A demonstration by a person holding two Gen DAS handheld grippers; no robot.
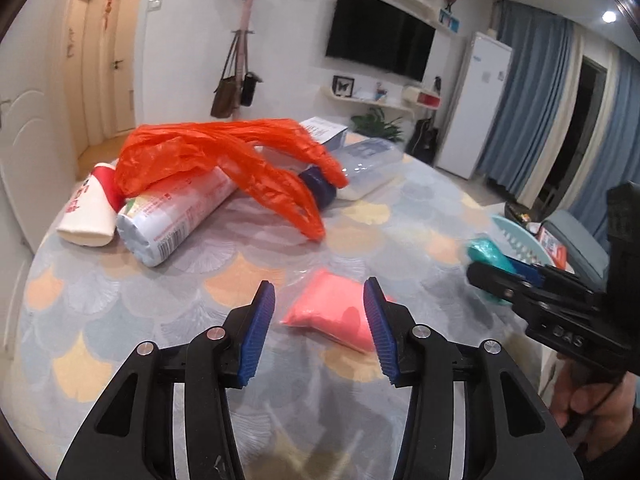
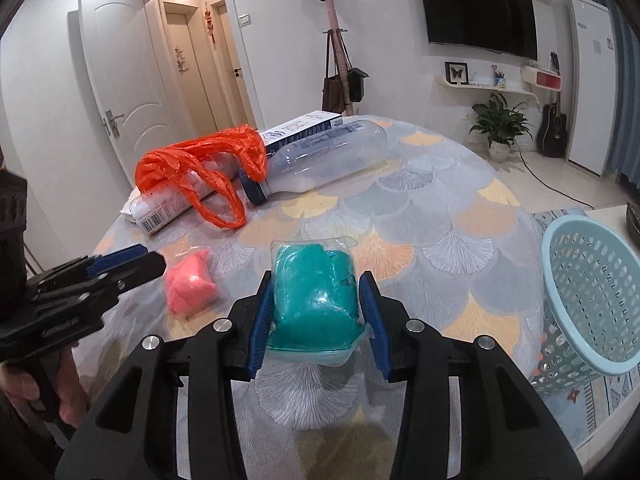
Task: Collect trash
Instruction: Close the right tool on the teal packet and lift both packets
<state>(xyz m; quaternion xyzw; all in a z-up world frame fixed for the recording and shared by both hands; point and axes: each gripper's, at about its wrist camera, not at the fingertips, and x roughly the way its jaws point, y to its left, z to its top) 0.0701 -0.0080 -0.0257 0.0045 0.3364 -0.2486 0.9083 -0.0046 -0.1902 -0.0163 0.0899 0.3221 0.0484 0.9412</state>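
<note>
A: Right gripper (image 2: 316, 312) clamped on the teal putty packet (image 2: 316, 292), both blue pads (image 2: 262, 320) pressed against its sides, packet lifted clear of the tablecloth (image 2: 440, 240). Light-blue perforated basket (image 2: 592, 292) off to the right, past the table edge.

B: Risk there?

A: Soft lump inside a slick clear wrap (squashy, not rigid). Could squeeze out forward or slide through the pads on the way over, judging by how much sticks out beyond the tips. Loose film at the bottom edge could also snag on the basket rim.

B: And the left?

A: Left gripper (image 1: 320, 328) spread wide, nothing between the pads, poised just above the pink putty packet (image 1: 332, 316) lying flat on the cloth. Same material: pillowy, rounded corners, shiny wrap. Closing too high probably pinches only film and tears it or drags the cloth up with it.

B: Rest of the trash?

A: Far side of the table, heaped together. Crinkly orange plastic bag (image 1: 224, 156) draped over a white cylindrical can (image 1: 180, 216) lying on its side, with a red-and-white paper cup (image 1: 90, 212) just beside it. Clear plastic bottle (image 2: 328, 156) with a dark blue cap, also on its side, against a white-and-blue carton (image 2: 304, 124).

B: Trouble in that pile?

A: Round things on a smooth cloth (liable to roll off if nudged). Bag handles looped around, so tugging the bag likely drags the can along.
</note>
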